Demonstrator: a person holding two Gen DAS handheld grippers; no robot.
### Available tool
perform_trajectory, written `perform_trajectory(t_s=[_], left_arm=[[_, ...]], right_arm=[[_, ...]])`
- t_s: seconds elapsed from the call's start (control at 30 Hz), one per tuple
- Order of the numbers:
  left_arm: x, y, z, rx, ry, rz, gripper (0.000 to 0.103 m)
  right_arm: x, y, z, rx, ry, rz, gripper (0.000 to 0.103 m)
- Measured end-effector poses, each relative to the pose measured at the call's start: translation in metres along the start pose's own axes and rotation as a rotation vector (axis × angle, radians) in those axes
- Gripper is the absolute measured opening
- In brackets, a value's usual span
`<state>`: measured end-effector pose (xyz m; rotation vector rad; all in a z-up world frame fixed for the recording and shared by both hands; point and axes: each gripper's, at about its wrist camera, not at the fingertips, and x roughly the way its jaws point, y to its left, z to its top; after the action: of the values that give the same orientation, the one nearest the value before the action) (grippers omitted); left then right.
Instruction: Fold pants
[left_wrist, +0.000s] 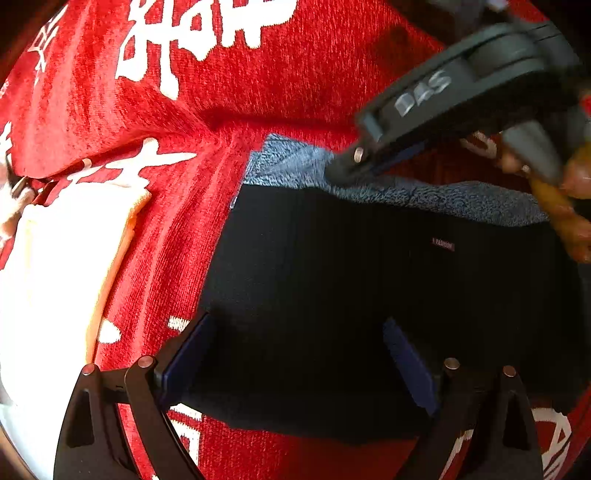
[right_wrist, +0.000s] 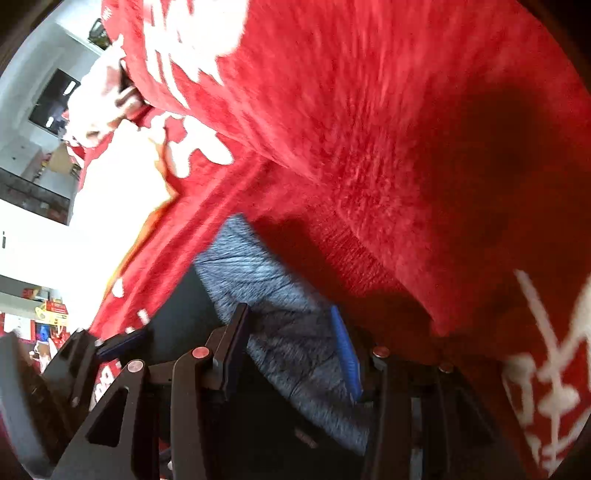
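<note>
The black pants lie folded flat on a red blanket, and a strip of their grey fleece lining shows along the far edge. My left gripper hangs open and wide over the near part of the pants, holding nothing. My right gripper, held by a hand, points down at the grey lining at the far edge. In the right wrist view its blue-padded fingers stand partly apart over the lining, and the pads do not press on it. The left gripper shows at the lower left there.
A red blanket with white characters covers the surface and rises in a fold behind the pants. A white cloth lies to the left. A bright room with shelves shows beyond the blanket's left edge.
</note>
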<state>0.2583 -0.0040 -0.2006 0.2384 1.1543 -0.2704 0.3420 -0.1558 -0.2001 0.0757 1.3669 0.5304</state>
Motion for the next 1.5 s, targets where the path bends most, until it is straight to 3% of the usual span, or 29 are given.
perform_trajectory(t_s=[0.03,0.07,0.13,0.23,0.33,0.47,0.6,0.77,0.9,0.97,1.03,1.1,1.17,1.2,1.27,1.3,1.33,1.5], left_arm=[[0.000,0.001,0.000,-0.004,-0.005,-0.004,0.094],[-0.002,0.004,-0.002,-0.007,-0.007,-0.005,0.094],[-0.006,0.008,-0.001,-0.023,-0.008,0.006,0.094],[-0.006,0.018,-0.005,-0.067,0.000,-0.008,0.095],[-0.003,0.019,-0.004,-0.037,0.002,-0.006,0.098],[-0.015,0.015,0.005,-0.010,0.023,0.018,0.097],[-0.036,0.003,0.033,0.008,-0.024,-0.032,0.097],[-0.017,-0.048,0.066,0.112,-0.038,-0.079,0.097],[0.032,-0.057,0.070,0.105,0.031,0.049,0.097],[0.042,-0.046,0.069,0.070,0.026,0.055,0.099],[0.042,-0.047,0.070,0.095,0.028,0.065,0.099],[0.044,-0.050,0.074,0.107,0.037,0.082,0.099],[0.038,-0.056,0.077,0.078,0.062,0.098,0.099],[0.033,-0.058,0.078,0.070,0.068,0.107,0.099],[0.015,-0.069,0.078,0.080,0.056,0.090,0.099],[0.006,-0.077,0.077,0.092,0.048,0.067,0.099],[-0.004,-0.087,0.075,0.106,0.041,0.040,0.099],[-0.038,-0.165,0.053,0.181,0.082,-0.133,0.099]], right_arm=[[0.007,-0.002,-0.002,0.010,0.035,0.014,0.032],[0.010,-0.002,-0.001,0.014,0.057,0.013,0.027],[0.002,0.001,0.004,0.003,0.049,0.011,0.004],[-0.006,0.005,0.021,0.026,0.006,0.033,0.003],[0.009,0.011,0.036,0.055,-0.011,-0.010,0.000],[-0.009,0.021,0.019,0.051,-0.062,-0.024,0.001],[-0.066,-0.007,-0.040,0.158,-0.118,-0.040,0.003],[-0.117,-0.070,-0.152,0.385,-0.106,-0.177,0.003],[-0.128,-0.117,-0.217,0.546,-0.079,-0.262,0.003],[-0.123,-0.146,-0.239,0.603,-0.091,-0.272,0.000],[-0.129,-0.165,-0.244,0.623,-0.183,-0.235,0.000],[-0.135,-0.179,-0.238,0.598,-0.212,-0.292,0.000],[-0.146,-0.194,-0.230,0.604,-0.190,-0.453,0.005],[-0.154,-0.202,-0.233,0.639,-0.203,-0.446,0.011],[-0.174,-0.208,-0.245,0.700,-0.248,-0.392,0.038],[-0.188,-0.205,-0.257,0.704,-0.273,-0.381,0.058],[-0.197,-0.202,-0.266,0.696,-0.279,-0.393,0.066],[-0.214,-0.179,-0.333,0.736,-0.237,-0.335,0.066]])
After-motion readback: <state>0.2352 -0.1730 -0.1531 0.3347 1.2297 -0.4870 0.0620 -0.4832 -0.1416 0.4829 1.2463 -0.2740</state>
